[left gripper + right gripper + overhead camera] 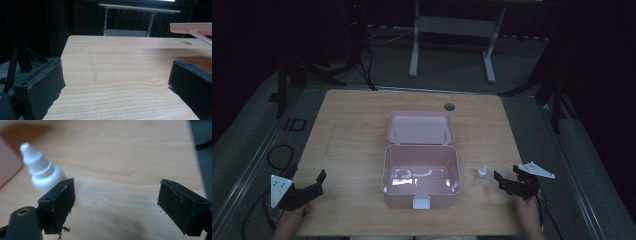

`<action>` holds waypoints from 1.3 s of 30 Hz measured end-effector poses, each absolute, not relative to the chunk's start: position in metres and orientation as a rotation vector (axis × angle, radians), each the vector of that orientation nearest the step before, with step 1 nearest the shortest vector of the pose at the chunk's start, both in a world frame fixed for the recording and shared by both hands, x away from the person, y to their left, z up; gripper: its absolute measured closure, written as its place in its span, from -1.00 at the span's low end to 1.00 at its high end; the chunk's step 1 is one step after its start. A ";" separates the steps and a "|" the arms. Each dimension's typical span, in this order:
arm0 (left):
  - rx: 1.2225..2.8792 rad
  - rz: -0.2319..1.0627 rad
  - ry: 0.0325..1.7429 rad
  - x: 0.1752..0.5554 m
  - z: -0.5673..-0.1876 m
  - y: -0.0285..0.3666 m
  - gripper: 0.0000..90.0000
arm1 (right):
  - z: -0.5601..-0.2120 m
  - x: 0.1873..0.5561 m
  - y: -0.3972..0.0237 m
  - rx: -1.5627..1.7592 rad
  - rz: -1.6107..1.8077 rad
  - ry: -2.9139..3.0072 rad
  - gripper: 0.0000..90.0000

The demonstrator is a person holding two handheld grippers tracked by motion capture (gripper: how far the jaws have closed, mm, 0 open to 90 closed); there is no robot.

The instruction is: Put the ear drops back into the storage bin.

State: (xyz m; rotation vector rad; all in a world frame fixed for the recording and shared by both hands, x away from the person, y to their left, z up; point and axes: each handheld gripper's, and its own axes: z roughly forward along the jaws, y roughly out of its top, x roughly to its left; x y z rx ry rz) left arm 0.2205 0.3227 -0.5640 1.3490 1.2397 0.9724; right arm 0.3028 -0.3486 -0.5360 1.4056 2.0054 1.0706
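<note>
White plastic dropper bottle stands upright on the bench, right of centre in the high view, just beside the open pink box, nozzle and long axis pointing up. It looks light, smooth and easily tipped, so I'd pinch its body. My right hand-held gripper sits near it, jaws apart; my left hand-held gripper, lower left, is spread too.

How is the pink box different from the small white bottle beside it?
The pink box is much larger than the white bottle. The box lies open, its lid folded back, while the bottle stays capped. The box is wide and low; the bottle is narrow and upright. Both stand on the wooden table.
</note>
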 end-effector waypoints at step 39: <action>1.345 0.957 1.243 0.221 -0.564 0.324 -0.99 | -0.510 0.318 -0.336 1.409 0.312 2.683 -0.69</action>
